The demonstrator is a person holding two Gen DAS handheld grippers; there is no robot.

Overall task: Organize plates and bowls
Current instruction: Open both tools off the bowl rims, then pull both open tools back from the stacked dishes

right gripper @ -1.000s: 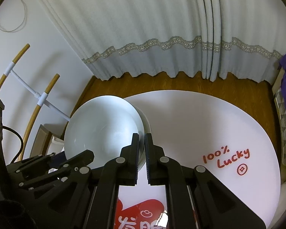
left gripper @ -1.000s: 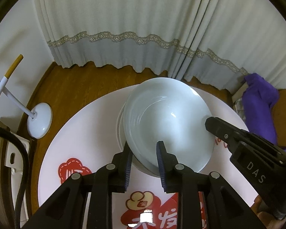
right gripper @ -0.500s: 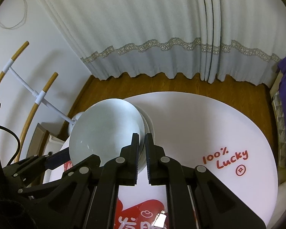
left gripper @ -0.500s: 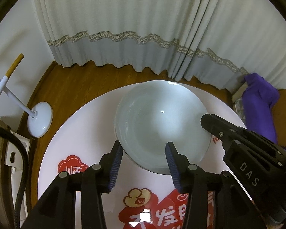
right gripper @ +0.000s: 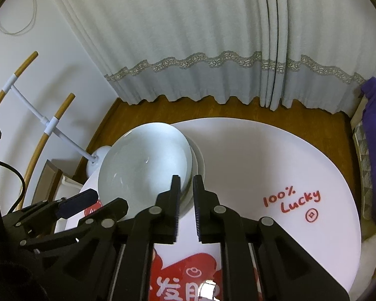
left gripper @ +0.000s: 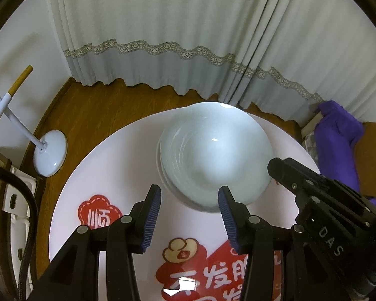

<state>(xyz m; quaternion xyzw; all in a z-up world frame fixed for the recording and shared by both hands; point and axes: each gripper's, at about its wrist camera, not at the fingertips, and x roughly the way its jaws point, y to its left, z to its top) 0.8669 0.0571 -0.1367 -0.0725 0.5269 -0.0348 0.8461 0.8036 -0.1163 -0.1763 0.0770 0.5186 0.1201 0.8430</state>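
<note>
Left gripper (left gripper: pixel 189 202) open, jaws just widened, clear of the stack of white ceramic bowls (left gripper: pixel 216 154).
Right gripper (right gripper: pixel 186 184), jaws just parting, straddles the stack's rim on the round white table (right gripper: pixel 263 155).

- The bowl (left gripper: pixel 215 155) sits on a plate (left gripper: pixel 163 173) on the table (left gripper: pixel 107 170), toward its far edge.
- A lamp base (left gripper: pixel 50 153) stands on the floor, left of the table.
- A curtain (left gripper: pixel 175 37) hangs behind.
- A cloth (left gripper: pixel 338 138) lies far right.
</note>
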